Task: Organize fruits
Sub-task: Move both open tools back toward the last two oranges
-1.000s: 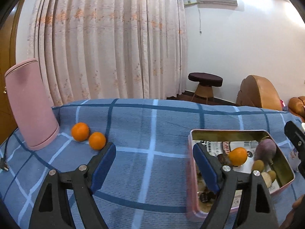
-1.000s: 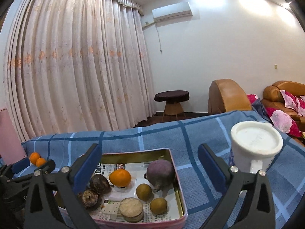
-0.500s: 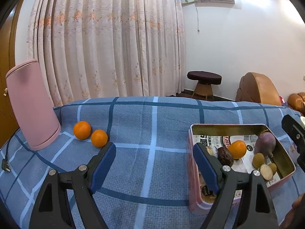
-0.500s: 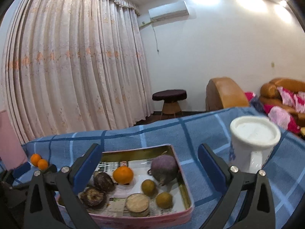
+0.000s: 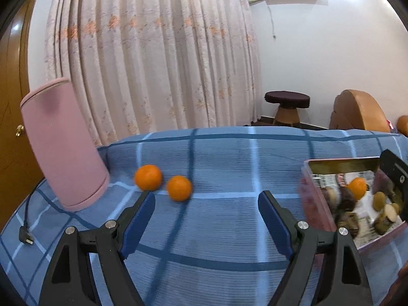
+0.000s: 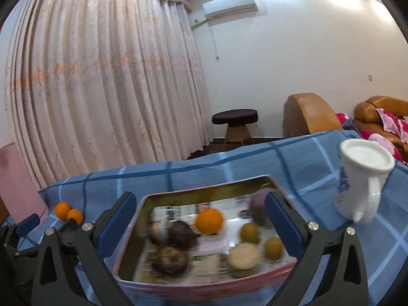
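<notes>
Oranges [image 5: 163, 183] lie beside pink cylinder [image 5: 61, 142], before spread left tongs [image 5: 206, 204]

Both views are bright, lit from ceiling lights that throw pale glare patches high on the white wall [image 6: 306, 51], strongest at the right view's upper right. Fisheye distortion bows the curtain [image 5: 153, 51] and bends the blue cloth's [image 5: 216, 168] stripes; black vignette fills the corners. In the right view motion blur smears the tin [image 6: 204, 229] and its fruit, and softens the mug [image 6: 362, 181]. In the left view the tin [image 5: 331, 199] is also smeared, while the two oranges [image 5: 163, 182] are only slightly soft. Shadows under the oranges are faint and diffuse.
</notes>
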Demonstrator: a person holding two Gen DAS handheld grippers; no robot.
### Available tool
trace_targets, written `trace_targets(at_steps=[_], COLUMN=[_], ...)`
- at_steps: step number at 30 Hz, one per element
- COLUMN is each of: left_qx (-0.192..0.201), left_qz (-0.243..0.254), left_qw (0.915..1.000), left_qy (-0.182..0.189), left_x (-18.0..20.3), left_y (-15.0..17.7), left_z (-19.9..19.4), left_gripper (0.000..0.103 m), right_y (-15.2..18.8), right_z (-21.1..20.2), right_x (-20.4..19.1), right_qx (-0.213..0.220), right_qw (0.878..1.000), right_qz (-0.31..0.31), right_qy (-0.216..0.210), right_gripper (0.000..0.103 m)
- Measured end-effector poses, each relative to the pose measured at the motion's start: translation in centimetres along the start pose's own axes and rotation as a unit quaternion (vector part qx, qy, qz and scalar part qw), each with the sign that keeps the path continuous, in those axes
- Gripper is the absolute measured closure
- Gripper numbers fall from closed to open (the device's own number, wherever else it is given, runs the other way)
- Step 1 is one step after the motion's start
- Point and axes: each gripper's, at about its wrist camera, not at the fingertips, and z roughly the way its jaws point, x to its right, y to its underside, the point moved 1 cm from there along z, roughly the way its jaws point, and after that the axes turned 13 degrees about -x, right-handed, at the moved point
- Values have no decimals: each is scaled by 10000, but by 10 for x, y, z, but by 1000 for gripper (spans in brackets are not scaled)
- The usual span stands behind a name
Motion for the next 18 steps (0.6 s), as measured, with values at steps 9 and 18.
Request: trace_targets(at_steps=[9, 18], left_qx=[-125, -442], left_qz=[-361, -904], left_qw=[9988, 9937], left_qy=[-292, -503], left_x=[-64, -128], left_y=[-3, -7], left_z=[17, 41], left_gripper=[19, 19], right_y=[4, 8], right_z=[17, 41], right_x=[-68, -134], right_qx=[-129, -384], right_qw=[9990, 9954], right_qz=[-336, -697], right_qy=[-274, -529], right_gripper=[0, 0])
